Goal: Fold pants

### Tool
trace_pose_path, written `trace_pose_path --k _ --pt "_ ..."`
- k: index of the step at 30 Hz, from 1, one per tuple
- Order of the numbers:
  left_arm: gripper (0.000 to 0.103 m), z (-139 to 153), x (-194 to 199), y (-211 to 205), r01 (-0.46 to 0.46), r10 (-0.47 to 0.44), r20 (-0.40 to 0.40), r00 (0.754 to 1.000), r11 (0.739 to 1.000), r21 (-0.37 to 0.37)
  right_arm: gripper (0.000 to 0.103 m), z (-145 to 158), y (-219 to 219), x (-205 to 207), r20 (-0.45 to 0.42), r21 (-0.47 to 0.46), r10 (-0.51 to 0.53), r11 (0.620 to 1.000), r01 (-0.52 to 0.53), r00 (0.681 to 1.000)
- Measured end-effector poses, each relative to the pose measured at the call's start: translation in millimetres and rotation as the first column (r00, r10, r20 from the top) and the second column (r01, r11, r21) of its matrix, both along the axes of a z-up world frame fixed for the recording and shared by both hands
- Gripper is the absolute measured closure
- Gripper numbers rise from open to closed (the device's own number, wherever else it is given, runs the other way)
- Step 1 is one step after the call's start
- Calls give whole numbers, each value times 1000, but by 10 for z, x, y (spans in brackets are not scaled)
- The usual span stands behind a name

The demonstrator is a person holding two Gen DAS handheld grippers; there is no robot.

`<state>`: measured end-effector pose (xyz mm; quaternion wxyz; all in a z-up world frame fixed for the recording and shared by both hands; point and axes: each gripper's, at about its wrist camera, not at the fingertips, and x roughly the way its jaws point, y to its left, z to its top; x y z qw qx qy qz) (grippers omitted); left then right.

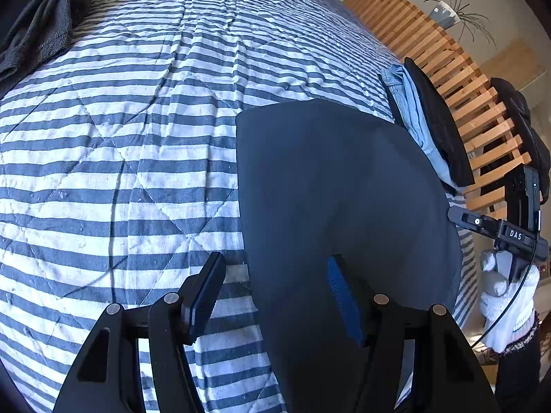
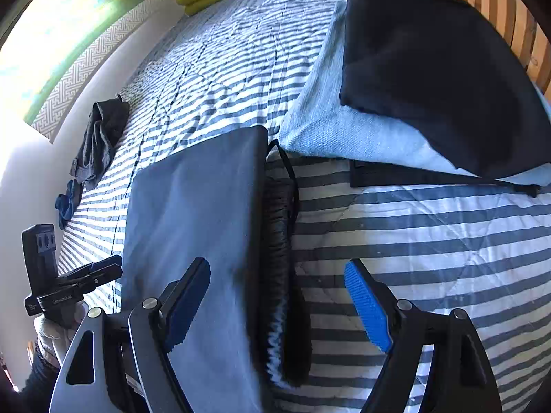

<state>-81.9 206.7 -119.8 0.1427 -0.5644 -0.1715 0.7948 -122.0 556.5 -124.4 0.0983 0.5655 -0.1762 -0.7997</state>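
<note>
Both my grippers are off the cloth now. Left gripper has jaws wide, nothing pinched; one finger sits over the striped quilt, the other over the dark folded pants, so it straddles the pants' left edge w/o touching, as far as I can tell. Right gripper is also wide and empty, hovering above the pants right edge, where the gathered black waistband shows.

Pants lie flat in a neat rectangle near me, mid-bed. I judge the fold's basically done.

Far right sits the pile of finished clothes, light denim w/ a black piece on top, by the slatted headboard. Prob. the pants go there next. Unfolded grey clothes wait far left.
</note>
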Motion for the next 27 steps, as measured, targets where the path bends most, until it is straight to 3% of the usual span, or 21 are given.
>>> trace_pose_path --k 6,9,16,19,22,25,27 --pt "38 -96 -134 56 5 -5 13 1000 1000 1 26 -229 -101 -117 65 2 31 999 -32 997" --pt "39 -136 -167 59 8 -8 15 1000 1000 12 24 -355 -40 -129 104 -52 21 999 -15 994" --pt "38 -141 -222 83 1 -1 11 1000 1000 11 24 -246 23 -76 74 -113 26 993 -18 997" --pt "38 -139 -232 139 20 -20 -1 1000 1000 -10 23 -269 -109 -117 79 -67 64 996 -59 995" --pt "39 -146 -264 241 47 -48 -17 999 998 -37 12 -367 -160 -171 100 -19 55 998 -53 993" --pt "54 -139 -241 321 83 -85 -32 996 994 -67 13 -369 -230 -207 96 25 63 998 -66 993" --pt "64 -137 -242 342 83 -86 -35 996 994 -66 30 -357 -269 -194 82 40 71 996 -74 994"
